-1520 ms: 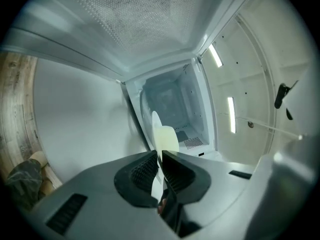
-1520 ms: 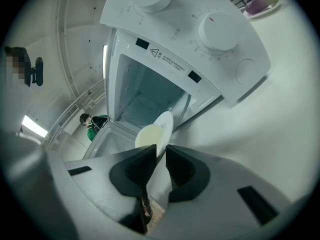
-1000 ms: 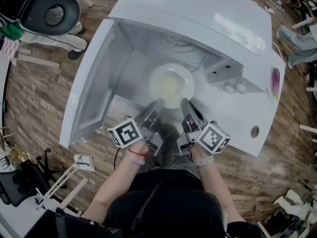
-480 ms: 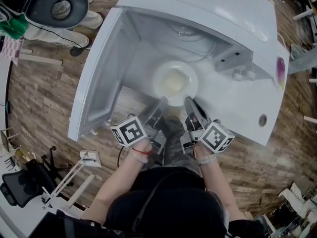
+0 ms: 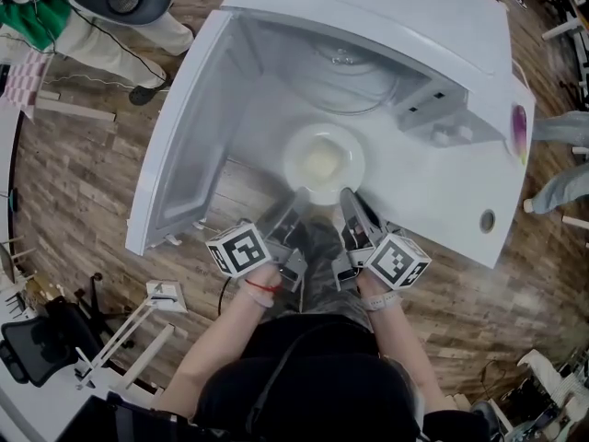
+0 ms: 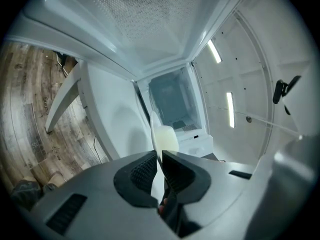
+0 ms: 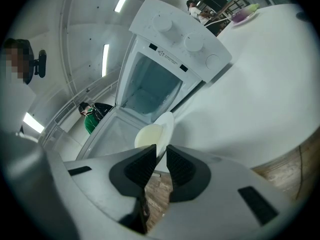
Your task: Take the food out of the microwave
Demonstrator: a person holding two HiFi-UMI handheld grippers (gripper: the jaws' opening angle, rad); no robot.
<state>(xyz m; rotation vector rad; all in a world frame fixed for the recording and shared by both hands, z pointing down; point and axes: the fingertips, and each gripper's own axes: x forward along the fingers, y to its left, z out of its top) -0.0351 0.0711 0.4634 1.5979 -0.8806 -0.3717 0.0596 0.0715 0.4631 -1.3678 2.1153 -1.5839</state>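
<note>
**1. Grippers.** We hold the L gripper and the R gripper side by side, both on the near rim of the plate.
- L gripper view: jaws nearly together, w/ the thin plate edge clamped between the ribbed pads.
- R gripper view: jaws narrow, gap slightly wider than on the L, pads pressed on the rim from both faces.
- Marker cubes: the L cube and the R cube sit next to our hands.
- A red band is on our L wrist.

**2. Plate pos.** The plate is white and round.
- It sits at the mouth of the microwave, between the open door on the L and the control panel on the R.
- The glass turntable lies deeper in the cavity, apart from the plate.
- We cannot tell whether the plate's far rim is clear of the cavity's front edge.

**3. Food.** Pale yellow food fills the plate centre. We cannot make out what it is.

**4. Surroundings.**
- The door swings out to the L.
- The panel carries round knobs.
- A white table is just R of the microwave, w/ a purple item near its far edge.
- The floor is wood plank.
- A person in a green top is well apart, beyond the door.
</note>
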